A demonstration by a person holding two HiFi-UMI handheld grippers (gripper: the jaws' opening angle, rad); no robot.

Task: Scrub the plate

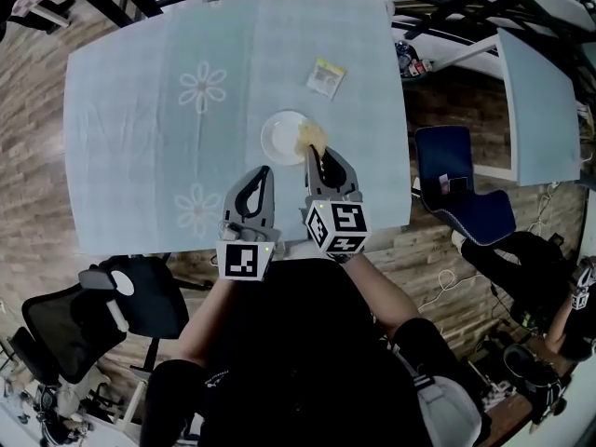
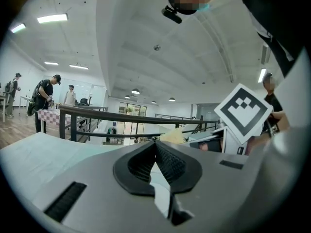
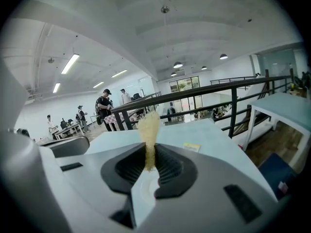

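The white plate (image 1: 277,140) sits on the blue-clothed table (image 1: 130,110), nearer the near edge and a little right of the middle. The right gripper (image 1: 311,154) has its jaws clamped on a yellow sponge (image 3: 148,127), which is over the plate's right rim. The left gripper (image 2: 155,142) is just beside it at the near edge, jaws pressed together with nothing in them. A small yellow packet (image 1: 326,77) lies toward the far right corner
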